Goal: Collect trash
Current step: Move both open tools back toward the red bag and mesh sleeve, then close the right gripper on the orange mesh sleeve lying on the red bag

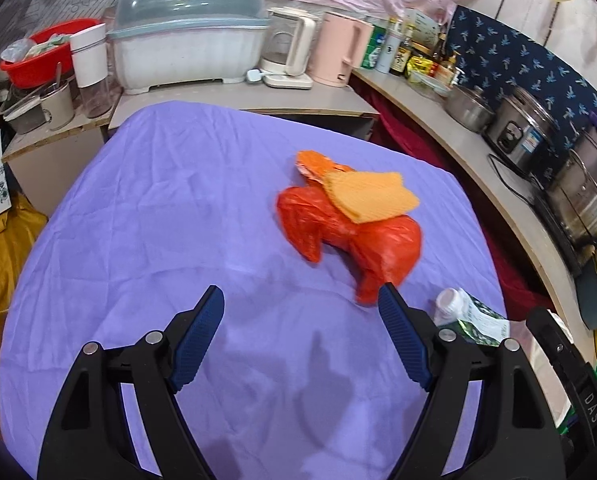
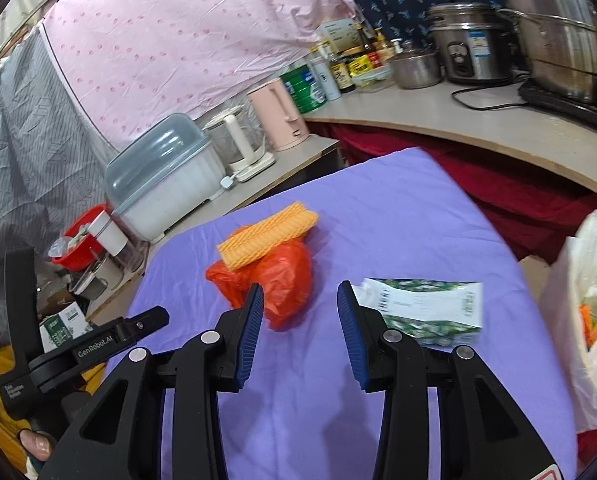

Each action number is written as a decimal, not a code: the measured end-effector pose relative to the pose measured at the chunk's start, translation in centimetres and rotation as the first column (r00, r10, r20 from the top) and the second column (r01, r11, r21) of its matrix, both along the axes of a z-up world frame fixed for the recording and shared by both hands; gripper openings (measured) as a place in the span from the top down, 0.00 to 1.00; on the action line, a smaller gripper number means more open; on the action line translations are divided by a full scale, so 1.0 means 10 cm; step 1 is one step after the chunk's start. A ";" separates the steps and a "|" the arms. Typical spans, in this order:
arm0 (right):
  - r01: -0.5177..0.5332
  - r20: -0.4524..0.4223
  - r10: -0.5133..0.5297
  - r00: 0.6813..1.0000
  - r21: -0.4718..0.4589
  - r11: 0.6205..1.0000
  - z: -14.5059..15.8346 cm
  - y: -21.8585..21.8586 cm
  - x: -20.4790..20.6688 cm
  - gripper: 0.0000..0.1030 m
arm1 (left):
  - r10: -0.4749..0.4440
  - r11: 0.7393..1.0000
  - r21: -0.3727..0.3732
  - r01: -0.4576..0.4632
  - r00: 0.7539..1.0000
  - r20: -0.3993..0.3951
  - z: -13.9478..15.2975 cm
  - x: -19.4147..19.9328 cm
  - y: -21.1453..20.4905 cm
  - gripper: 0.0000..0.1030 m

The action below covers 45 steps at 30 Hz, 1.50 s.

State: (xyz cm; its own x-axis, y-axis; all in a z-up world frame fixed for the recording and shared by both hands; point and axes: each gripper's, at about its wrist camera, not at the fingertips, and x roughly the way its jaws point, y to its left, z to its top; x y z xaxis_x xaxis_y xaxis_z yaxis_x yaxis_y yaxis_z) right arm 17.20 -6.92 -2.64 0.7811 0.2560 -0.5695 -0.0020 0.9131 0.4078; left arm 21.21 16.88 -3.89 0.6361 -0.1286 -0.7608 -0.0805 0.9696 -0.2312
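A crumpled red plastic bag (image 1: 350,236) (image 2: 274,280) lies on the purple cloth, with a folded orange ribbed cloth (image 1: 372,196) (image 2: 266,236) on top of it. A flattened green-and-white carton (image 1: 474,316) (image 2: 422,308) lies to its right. My left gripper (image 1: 300,294) hovers over the cloth just short of the bag, open and empty. My right gripper (image 2: 300,288) is also open with nothing between its blue pads (image 2: 250,336), between the bag and the carton. The left gripper's body (image 2: 78,352) shows at the lower left of the right wrist view.
A table under the purple cloth (image 1: 170,220) holds the trash. A white plastic bag (image 2: 590,312) with scraps hangs at the right edge. Behind stand a dish box (image 1: 186,40), kettles (image 1: 338,48) and a red basin (image 1: 38,56). Pots (image 2: 470,48) line the right counter.
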 end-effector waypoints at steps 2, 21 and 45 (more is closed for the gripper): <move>-0.018 -0.007 0.018 1.000 0.007 1.000 -0.02 0.09 0.13 0.63 | 0.008 1.000 0.001 -0.008 1.000 -0.005 -0.03 0.06 0.07 0.27; 0.009 -0.189 0.031 0.981 0.209 0.978 -0.66 0.13 1.80 0.52 | -0.016 0.999 -0.044 0.013 0.998 -0.060 -0.37 0.79 0.13 0.22; -0.060 -0.178 0.112 0.978 0.274 0.960 -0.64 0.21 1.79 0.74 | -0.021 0.998 -0.052 0.017 0.997 -0.079 -0.48 0.87 -0.05 0.22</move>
